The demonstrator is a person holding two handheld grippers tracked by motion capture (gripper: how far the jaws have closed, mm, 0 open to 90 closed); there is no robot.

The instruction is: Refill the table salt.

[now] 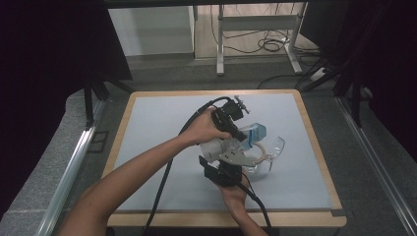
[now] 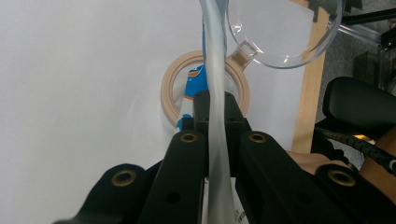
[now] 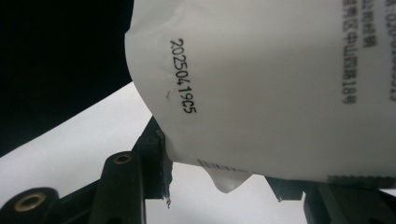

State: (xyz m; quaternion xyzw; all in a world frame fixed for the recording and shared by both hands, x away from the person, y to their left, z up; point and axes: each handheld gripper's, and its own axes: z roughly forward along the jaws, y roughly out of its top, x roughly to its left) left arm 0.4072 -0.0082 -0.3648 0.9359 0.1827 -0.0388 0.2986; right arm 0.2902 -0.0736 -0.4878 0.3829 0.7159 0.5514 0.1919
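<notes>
So here we've got a white pouch [image 1: 216, 146] held up over the middle of the table [image 1: 157, 128], just left of a clear bowl [image 1: 268, 152] with a tape ring [image 1: 260, 153] by it.

Our right gripper [image 1: 227, 162] comes in from the near edge and is clamped on the pouch's bottom end; in the right gripper view the jaws sit either side of the printed white body [image 3: 280, 84].

Our left gripper [image 1: 241, 135] reaches in from the far-left side and is pinched fully shut on the thin top edge [image 2: 215, 93], up by the blue part [image 1: 255, 132].

What matters is the pouch's long axis: it runs roughly near-left to far-right between the two grippers, one on each end. We reckon the next bit is tearing or pulling it open, so the hands should work against each other across that top strip. The bowl sits right beyond it.
</notes>
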